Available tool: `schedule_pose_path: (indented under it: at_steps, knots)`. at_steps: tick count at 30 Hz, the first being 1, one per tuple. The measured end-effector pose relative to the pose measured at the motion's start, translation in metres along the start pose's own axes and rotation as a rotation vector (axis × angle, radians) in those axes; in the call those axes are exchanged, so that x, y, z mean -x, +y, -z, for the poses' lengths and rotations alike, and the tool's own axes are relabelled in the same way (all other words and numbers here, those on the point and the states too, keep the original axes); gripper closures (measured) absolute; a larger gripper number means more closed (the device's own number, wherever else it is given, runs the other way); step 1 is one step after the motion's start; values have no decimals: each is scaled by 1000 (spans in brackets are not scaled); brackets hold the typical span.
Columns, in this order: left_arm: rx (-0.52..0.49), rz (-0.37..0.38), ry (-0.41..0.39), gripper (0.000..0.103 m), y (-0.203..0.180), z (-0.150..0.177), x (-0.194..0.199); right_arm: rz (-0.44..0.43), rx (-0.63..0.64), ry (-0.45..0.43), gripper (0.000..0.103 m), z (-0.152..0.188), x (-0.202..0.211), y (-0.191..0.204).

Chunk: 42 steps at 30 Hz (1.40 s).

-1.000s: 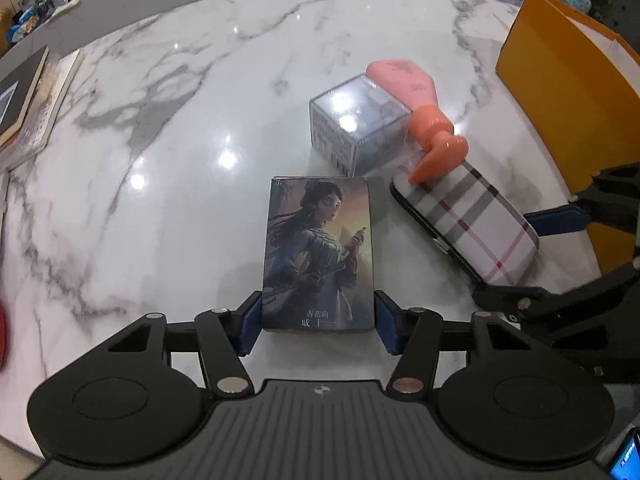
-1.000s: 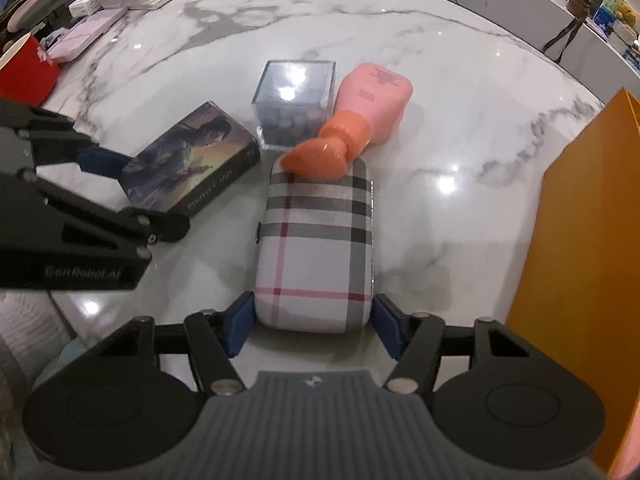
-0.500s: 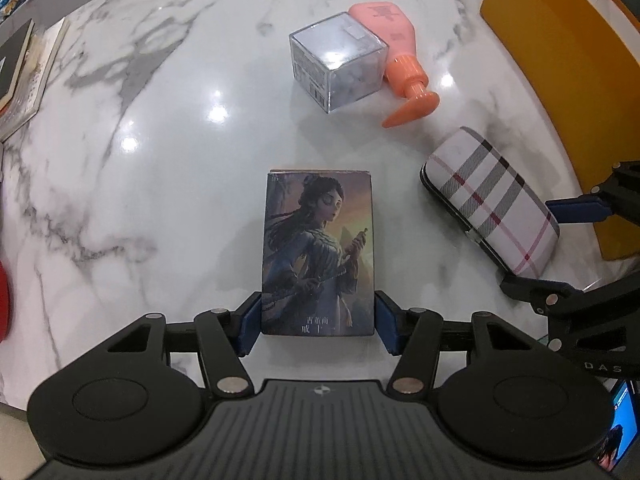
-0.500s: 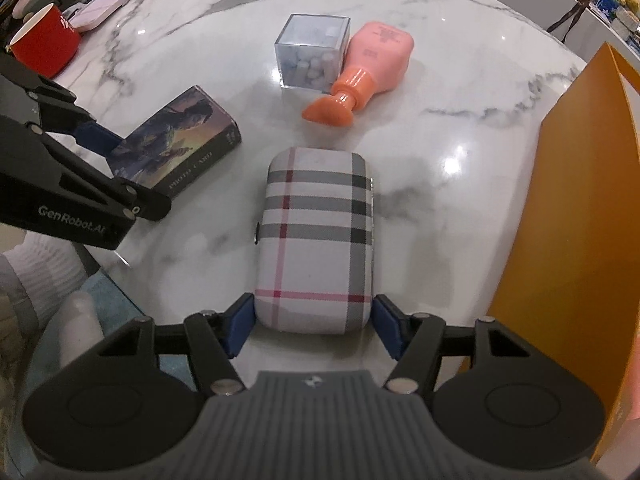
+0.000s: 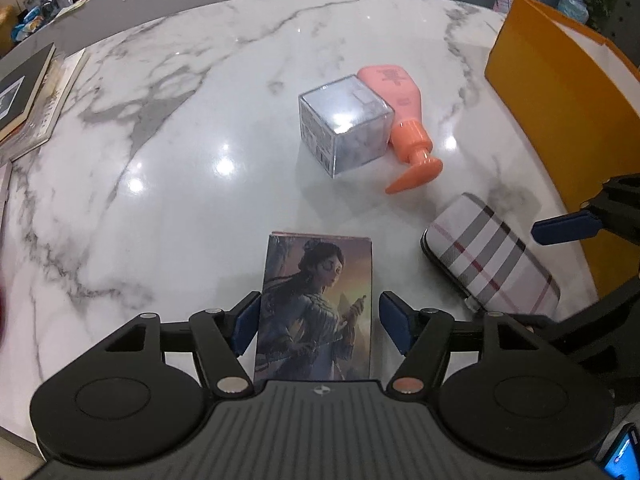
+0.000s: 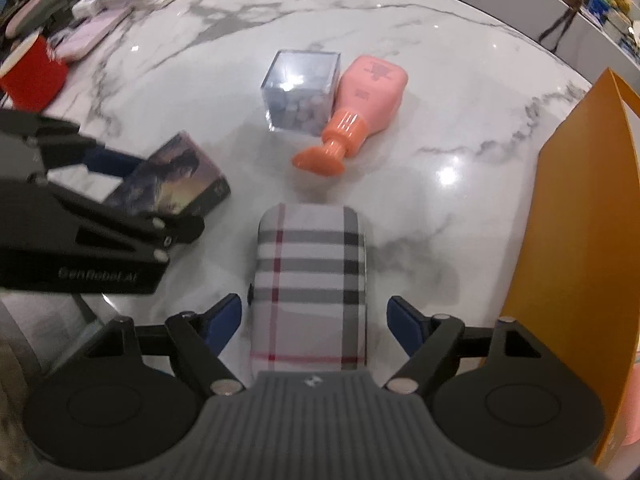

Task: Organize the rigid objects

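A flat box with a painted woman on its lid (image 5: 316, 308) lies on the marble table (image 5: 180, 160) between the blue pads of my left gripper (image 5: 320, 322). Its jaws are opening, and a thin gap shows on each side of the box. The plaid case (image 6: 310, 276) lies between the pads of my right gripper (image 6: 314, 322). Those jaws are opening too and stand clear of its sides. Both grippers point steeply down at the table. The box (image 6: 176, 184) and the case (image 5: 492, 256) lie side by side, apart from each other.
A clear cube box (image 5: 344, 124) and a pink pump bottle (image 5: 396, 96) lie together farther back. A tall orange box (image 6: 580, 240) stands close on the right. Books (image 5: 24, 92) and a red cup (image 6: 34, 70) sit at the left edge.
The picture box and the plaid case were drawn back from the cube and the bottle toward the near edge. Both grippers' pads, which pressed on them before, have now spread off their sides.
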<state>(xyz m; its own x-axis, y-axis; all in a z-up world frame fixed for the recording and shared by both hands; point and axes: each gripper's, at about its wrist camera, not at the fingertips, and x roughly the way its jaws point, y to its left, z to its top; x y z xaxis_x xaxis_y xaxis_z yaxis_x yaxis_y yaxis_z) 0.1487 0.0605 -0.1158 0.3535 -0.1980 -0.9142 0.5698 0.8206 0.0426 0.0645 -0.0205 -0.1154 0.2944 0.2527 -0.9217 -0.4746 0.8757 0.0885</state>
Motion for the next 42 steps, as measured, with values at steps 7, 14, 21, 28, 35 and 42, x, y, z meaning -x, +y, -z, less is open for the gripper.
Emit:
schedule_pose_path:
  at_steps: [7,14,21,28,35,42]
  knots:
    - [-8,-17,1,25,-2,0,-4,-2,21,10,28,7,-7,3]
    - [-27,3,8,38,-3,-1,-3,-9,20,-5,39,9,-3,6]
    - [-50,14,18,38,-5,2,-1,-19,7,-40,39,14,0,7]
    - [-55,54,-4,38,-7,-2,10,-34,11,-86,40,13,14,6]
    - [-42,75,-44,38,-8,-8,26,-36,15,-138,40,13,33,3]
    - [-31,101,-95,38,-17,-20,53,19,19,-226,103,7,66,-7]
